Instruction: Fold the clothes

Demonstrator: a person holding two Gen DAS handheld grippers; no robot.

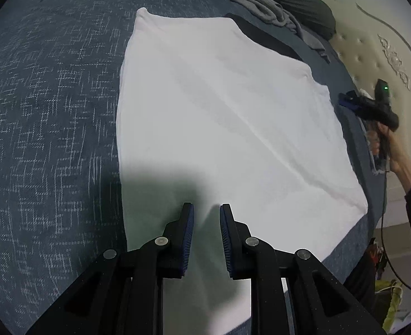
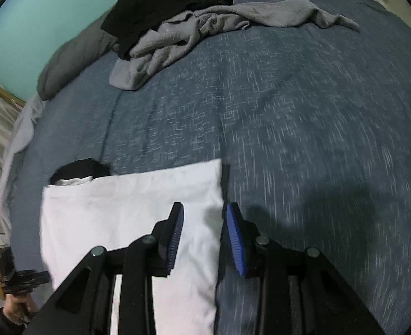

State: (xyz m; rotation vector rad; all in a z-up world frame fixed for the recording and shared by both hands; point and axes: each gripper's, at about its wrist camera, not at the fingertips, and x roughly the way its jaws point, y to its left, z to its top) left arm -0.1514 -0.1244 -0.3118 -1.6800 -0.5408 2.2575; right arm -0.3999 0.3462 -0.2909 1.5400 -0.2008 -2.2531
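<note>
The white garment (image 1: 219, 117) lies flat on the blue bed (image 1: 52, 139), already folded into a long panel. Its long axis runs away from the left tongs (image 1: 206, 209), from the near end under those tongs to a far corner up the bed.

The left tongs hover over the near end of the white garment, slightly parted; a small peak of cloth stands between the pads, but whether they actually pinch it I cannot tell.

The right tongs (image 2: 205, 209) stand partly open with nothing gripped, straddling one long side edge of the white garment: one finger over the cloth, the other over bare bed. In the left wrist view they appear just off that same side, held in the person's hand (image 1: 392, 145).

So both tongs are at the garment, left on its end, right on its flank. A next fold probably turns on carrying the near end along the long axis toward the far corner, and the left is better placed for that.

A grey garment (image 2: 177, 39) and a black garment (image 2: 149, 8) lie crumpled well beyond the white garment, unfolded.
</note>
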